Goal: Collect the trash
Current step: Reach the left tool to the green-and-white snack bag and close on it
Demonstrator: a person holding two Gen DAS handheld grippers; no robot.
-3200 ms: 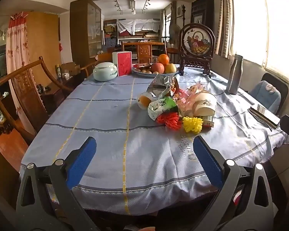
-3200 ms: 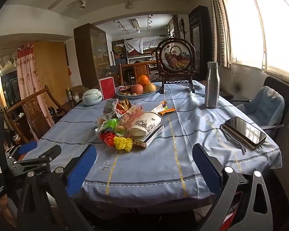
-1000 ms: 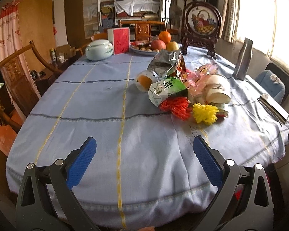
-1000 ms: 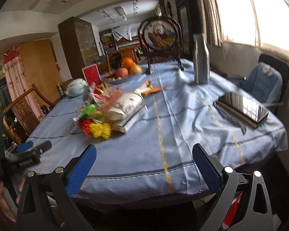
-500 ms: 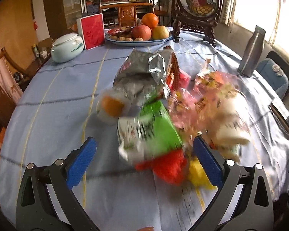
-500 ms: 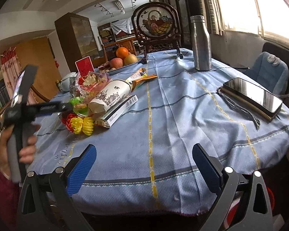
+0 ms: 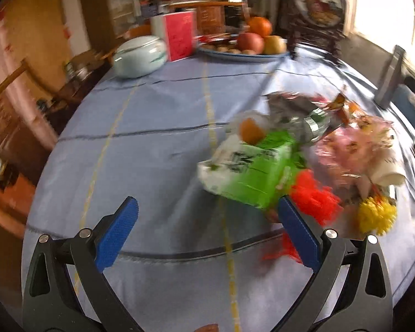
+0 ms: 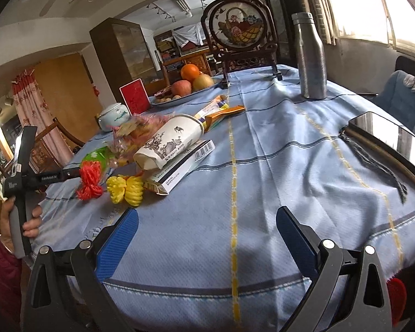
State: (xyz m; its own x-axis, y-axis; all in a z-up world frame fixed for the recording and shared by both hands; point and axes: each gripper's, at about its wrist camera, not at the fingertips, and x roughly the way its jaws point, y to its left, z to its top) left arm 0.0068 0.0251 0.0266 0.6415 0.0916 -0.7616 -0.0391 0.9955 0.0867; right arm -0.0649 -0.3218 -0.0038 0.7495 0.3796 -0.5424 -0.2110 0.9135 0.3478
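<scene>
Beside the fruit plate (image 8: pixel 189 94) on the table (image 8: pixel 262 182) sits the trash pile (image 8: pixel 152 149): wrappers, a paper cup, string. Left tongs (image 7: pixel 204 227) gape wide right at the green bag (image 7: pixel 249 174); right tongs (image 8: pixel 206 235) hang released, nearer the phone (image 8: pixel 390 138). A rushed grab could snag the cloth and topple the bottle (image 8: pixel 311 63). The plate holds fruit.

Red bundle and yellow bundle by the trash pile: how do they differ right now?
The red bundle is red and lies nearest the left claw, whose tip sits right by it; the yellow bundle is yellow and lies beside the white carton, further from that claw. In the right wrist view the yellow one looks two-lobed, the red one a looser tangle. Both are stringy bundles lying on the blue tablecloth, ungrasped.
</scene>
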